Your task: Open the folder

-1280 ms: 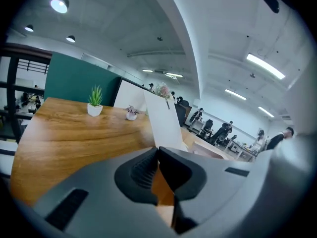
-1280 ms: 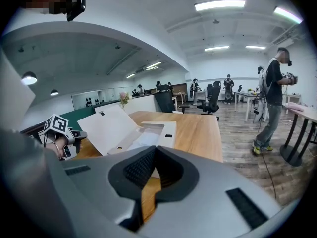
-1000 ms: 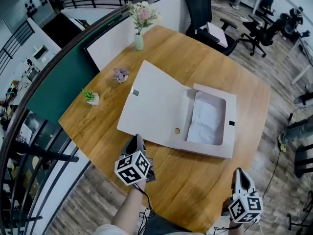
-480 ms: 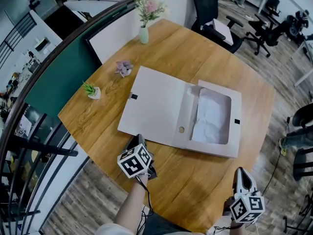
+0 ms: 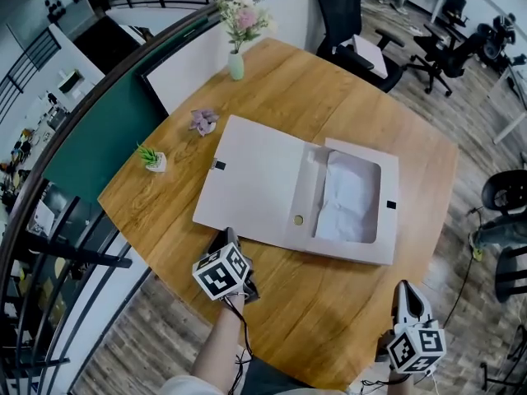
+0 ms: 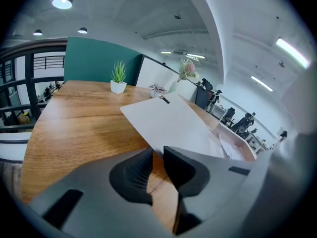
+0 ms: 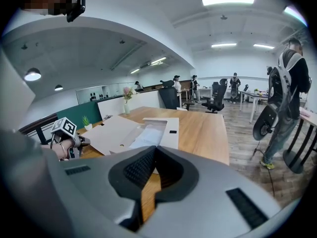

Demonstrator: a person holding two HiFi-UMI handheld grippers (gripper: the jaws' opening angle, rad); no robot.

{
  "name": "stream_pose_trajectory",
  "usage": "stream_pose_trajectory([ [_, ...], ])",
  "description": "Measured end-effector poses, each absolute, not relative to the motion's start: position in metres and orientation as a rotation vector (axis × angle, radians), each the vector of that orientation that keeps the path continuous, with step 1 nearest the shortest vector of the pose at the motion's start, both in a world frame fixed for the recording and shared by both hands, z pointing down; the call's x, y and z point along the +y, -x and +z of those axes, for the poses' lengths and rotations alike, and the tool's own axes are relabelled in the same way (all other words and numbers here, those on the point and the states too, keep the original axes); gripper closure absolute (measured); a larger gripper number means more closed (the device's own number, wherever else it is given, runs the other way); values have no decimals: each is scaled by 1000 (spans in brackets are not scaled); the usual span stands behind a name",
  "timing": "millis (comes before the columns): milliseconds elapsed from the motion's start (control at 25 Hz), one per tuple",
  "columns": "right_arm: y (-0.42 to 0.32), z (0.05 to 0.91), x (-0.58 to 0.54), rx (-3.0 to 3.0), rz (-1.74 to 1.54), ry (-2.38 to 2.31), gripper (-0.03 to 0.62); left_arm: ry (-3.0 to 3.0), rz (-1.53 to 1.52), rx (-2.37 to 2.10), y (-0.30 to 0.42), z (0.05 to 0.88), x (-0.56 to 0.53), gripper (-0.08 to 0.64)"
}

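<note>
The white folder (image 5: 259,188) lies open on the round wooden table (image 5: 329,303), lid flat to the left. Its tray (image 5: 387,245) on the right holds white paper (image 5: 350,200). My left gripper (image 5: 226,235) sits at the lid's near edge, low over the wood. In the left gripper view its jaws (image 6: 157,152) are opening, a narrow gap between the pads; the lid (image 6: 173,123) begins just beyond the tips and nothing is pinched. My right gripper (image 5: 403,290) hovers at the table's near right edge, away from the folder (image 7: 124,130), its jaws (image 7: 154,150) shut and empty.
A vase of flowers (image 5: 236,60), a purple succulent (image 5: 203,122) and a small green plant in a white pot (image 5: 154,163) stand along the table's far left rim. A black office chair (image 5: 354,23) is behind the table. A person (image 7: 290,83) stands on the floor at the right.
My left gripper has sunk slightly toward the table at the lid's near edge. The folder stays flat open, and the right gripper has not moved.
</note>
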State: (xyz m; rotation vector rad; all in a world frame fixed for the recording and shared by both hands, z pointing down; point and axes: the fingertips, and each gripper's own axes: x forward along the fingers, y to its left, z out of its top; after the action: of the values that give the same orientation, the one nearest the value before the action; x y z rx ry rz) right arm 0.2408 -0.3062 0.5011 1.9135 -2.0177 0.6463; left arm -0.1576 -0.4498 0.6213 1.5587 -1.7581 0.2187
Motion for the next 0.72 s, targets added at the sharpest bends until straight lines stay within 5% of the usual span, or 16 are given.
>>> stream_pose_trajectory([
  [720, -263, 476, -288, -2119, 634, -1962, 591, -1639, 154, -1872, 157, 546, -413, 440],
])
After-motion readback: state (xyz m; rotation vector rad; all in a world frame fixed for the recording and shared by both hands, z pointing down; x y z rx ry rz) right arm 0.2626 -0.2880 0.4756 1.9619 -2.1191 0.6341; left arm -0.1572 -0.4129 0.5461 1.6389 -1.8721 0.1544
